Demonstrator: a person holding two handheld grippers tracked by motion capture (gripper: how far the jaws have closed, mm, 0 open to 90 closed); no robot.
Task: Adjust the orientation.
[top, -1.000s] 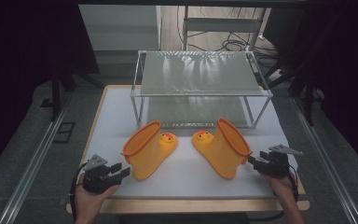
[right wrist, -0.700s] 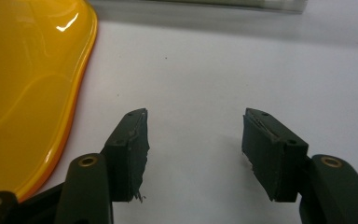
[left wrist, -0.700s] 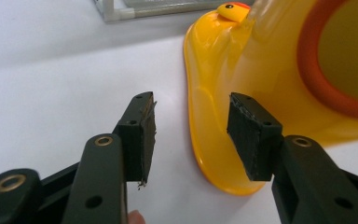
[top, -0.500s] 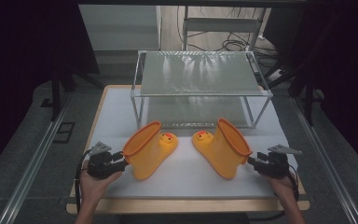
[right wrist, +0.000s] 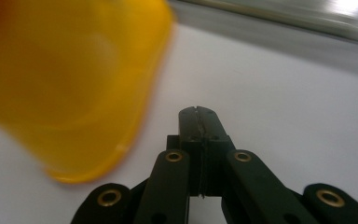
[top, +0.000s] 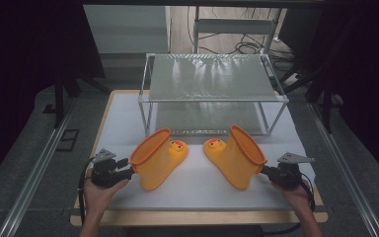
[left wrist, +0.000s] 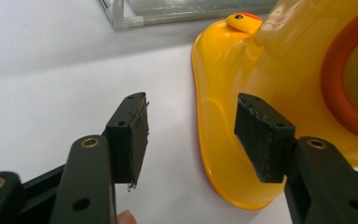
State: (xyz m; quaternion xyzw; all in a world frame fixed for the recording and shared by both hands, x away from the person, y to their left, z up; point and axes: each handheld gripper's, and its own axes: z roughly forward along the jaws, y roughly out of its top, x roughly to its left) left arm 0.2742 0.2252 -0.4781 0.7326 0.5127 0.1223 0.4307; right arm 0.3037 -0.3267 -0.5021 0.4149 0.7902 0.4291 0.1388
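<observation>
Since one second ago, left gripper (top: 126, 172) has moved in from the mat's left edge to sit just beside the left boot's (top: 157, 157) cuff; right gripper (top: 269, 171) has barely shifted.

Left boot: yellow rubber rain boot with duck face at the toe, lying on its side on the white mat (top: 123, 118), sole toward the near edge, orange-lined opening facing left. Right boot (top: 237, 154) mirrors it, opening facing right. Toes well apart, both just in front of the wire rack (top: 212, 94).

Handling judgement: likely light, soft-walled, glossy, so a pinch on the smooth shaft could slip or collapse it. Best hold looks like the cuff rim, one jaw inside and one outside.

Jaws: left stand wide apart, empty. Right are pressed together on nothing.

View comparison:
- Left gripper view: its right pad (left wrist: 260, 135) is near the boot's shaft (left wrist: 279, 74) and sole edge, the left pad (left wrist: 130, 135) over bare mat; the cuff rim is not yet between them. The high view cannot resolve this.
- Right gripper view: closed tips (right wrist: 199, 122) lie beside the blurred yellow boot (right wrist: 74, 84), apart from it. From the high view, contact cannot be told.
- High view alone gives the layout of both boots, rack and the person's hands.
</observation>
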